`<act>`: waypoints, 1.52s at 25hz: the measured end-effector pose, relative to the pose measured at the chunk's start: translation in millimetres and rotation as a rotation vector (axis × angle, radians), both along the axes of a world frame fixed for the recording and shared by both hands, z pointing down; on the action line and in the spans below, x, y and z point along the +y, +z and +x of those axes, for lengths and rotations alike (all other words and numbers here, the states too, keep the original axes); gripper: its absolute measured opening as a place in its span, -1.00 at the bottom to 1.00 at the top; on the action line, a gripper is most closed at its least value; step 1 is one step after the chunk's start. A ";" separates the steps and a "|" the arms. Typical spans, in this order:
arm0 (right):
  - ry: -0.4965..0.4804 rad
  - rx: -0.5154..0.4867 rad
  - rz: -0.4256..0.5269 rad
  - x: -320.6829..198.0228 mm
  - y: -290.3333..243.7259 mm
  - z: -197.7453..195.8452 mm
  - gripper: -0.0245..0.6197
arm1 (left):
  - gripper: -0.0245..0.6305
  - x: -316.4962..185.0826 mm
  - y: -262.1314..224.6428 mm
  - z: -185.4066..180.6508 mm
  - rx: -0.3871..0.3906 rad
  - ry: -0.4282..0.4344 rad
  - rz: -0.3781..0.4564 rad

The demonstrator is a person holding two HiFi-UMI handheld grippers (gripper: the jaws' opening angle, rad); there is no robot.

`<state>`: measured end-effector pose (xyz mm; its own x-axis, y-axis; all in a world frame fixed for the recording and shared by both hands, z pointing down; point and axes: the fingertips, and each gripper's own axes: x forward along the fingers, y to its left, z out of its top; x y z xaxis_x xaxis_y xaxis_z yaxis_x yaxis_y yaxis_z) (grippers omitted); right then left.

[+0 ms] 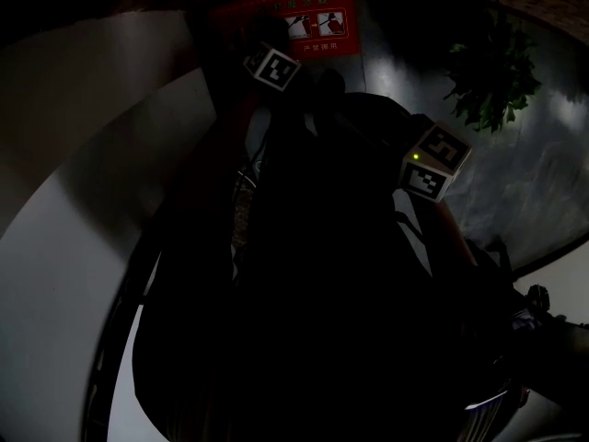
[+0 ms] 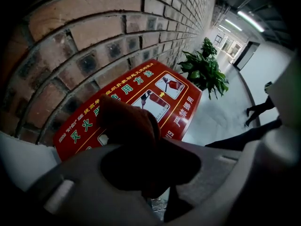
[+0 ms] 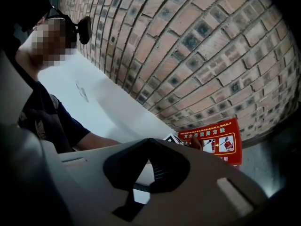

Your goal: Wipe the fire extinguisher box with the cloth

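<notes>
The red fire extinguisher box [image 2: 176,95], printed with Chinese text and pictograms, stands against a brick wall. My left gripper [image 2: 143,166] is shut on a dark reddish-brown cloth [image 2: 126,121], and the bunched cloth lies against the box's front. In the dark head view the box [image 1: 313,24] is at the top, with the left gripper's marker cube [image 1: 272,67] just below it. My right gripper [image 3: 148,147] is held back from the box [image 3: 220,144] with its jaws shut on nothing. Its marker cube [image 1: 433,161] shows at centre right.
The brick wall [image 2: 94,36] runs behind the box. A potted green plant [image 2: 204,69] stands on the glossy floor just past the box. A person's legs [image 2: 261,108] show farther down the corridor. A white curved surface [image 3: 108,107] lies along the wall.
</notes>
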<state>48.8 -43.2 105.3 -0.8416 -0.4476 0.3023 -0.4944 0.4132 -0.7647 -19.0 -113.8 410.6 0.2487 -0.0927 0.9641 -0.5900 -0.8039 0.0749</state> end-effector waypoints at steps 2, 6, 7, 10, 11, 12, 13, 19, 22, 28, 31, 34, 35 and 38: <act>0.009 0.001 -0.001 1.2 -0.6 6.6 -0.92 | -0.62 1.5 -0.4 13.0 0.015 -0.001 -0.014; 0.035 0.009 -0.003 3.2 -0.3 21.9 -0.92 | -0.62 7.3 1.3 39.4 0.024 0.000 -0.029; 0.041 0.009 -0.003 3.4 0.2 26.0 -0.92 | -0.62 5.6 1.0 44.0 0.025 -0.011 -0.020; 0.052 0.013 -0.004 4.9 3.4 37.2 -0.92 | -0.62 4.7 0.8 58.5 0.042 -0.021 -0.020; 0.057 0.015 -0.001 4.7 3.8 40.3 -0.92 | -0.62 5.8 1.2 65.1 0.048 -0.009 -0.027; 0.061 0.017 0.002 4.5 4.0 43.1 -0.92 | -0.62 6.5 1.4 72.1 0.053 0.004 -0.034; 0.065 0.019 0.002 4.3 4.3 45.7 -0.92 | -0.62 6.8 1.2 79.0 0.057 0.014 -0.040; 0.111 0.105 -0.005 2.0 13.8 74.4 -0.92 | -0.62 12.1 -1.7 123.8 0.073 0.092 -0.052; 0.144 0.123 -0.003 1.9 13.7 91.3 -0.92 | -0.62 13.3 -3.7 138.1 0.056 0.122 -0.049; 0.189 0.132 -0.018 4.6 18.1 111.0 -0.92 | -0.62 19.9 3.1 153.5 0.032 0.150 -0.066; 0.177 0.126 -0.011 7.2 16.4 110.5 -0.92 | -0.62 17.8 0.5 162.6 0.026 0.172 -0.044; 0.157 0.132 0.004 10.3 13.3 110.0 -0.92 | -0.62 17.1 0.2 168.7 0.022 0.165 -0.032; 0.158 0.129 -0.002 12.9 14.4 110.6 -0.92 | -0.62 18.6 0.7 170.0 0.023 0.162 -0.034; 0.162 0.119 -0.009 18.4 15.4 111.5 -0.92 | -0.62 21.0 2.5 173.4 0.026 0.161 -0.029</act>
